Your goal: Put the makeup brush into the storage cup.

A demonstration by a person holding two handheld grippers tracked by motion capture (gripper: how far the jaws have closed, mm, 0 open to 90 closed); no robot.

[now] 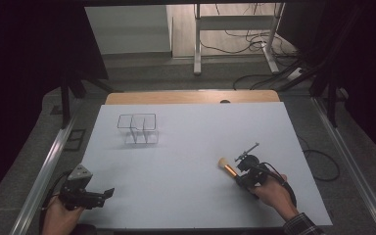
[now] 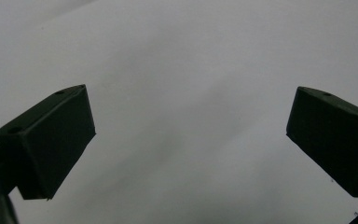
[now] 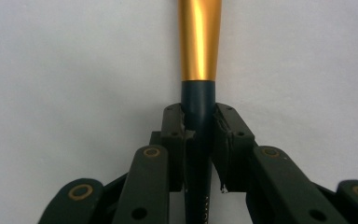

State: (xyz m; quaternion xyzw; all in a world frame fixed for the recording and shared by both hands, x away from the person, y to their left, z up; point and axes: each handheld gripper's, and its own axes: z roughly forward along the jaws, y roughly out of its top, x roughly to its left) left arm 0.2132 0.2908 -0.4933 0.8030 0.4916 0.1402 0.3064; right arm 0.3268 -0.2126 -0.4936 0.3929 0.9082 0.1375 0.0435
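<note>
Makeup brush (image 3: 199, 42) — dark handle pinched in right gripper (image 3: 199, 122), bristles aimed up-left toward clear 2-compartment organiser (image 1: 137, 128), probably empty, near table's (image 1: 186, 196) far-left edge. Left gripper (image 2: 191, 140) — jaws spread, idle at near-left corner.

Tabletop (image 1: 186, 196): smooth, matt pale sheet; bare wood edge at its far side. Organiser (image 1: 137, 128), far-left on the tabletop: clear glossy plastic, dark rims. Brush (image 1: 227, 168), near-right on the tabletop: glossy gold metal ferrule, dark smooth handle, pale bristle tip. Right tongs (image 3: 198, 135) and left tongs (image 2: 191, 144): matt black plastic; brass-coloured rivets on the right.
</note>
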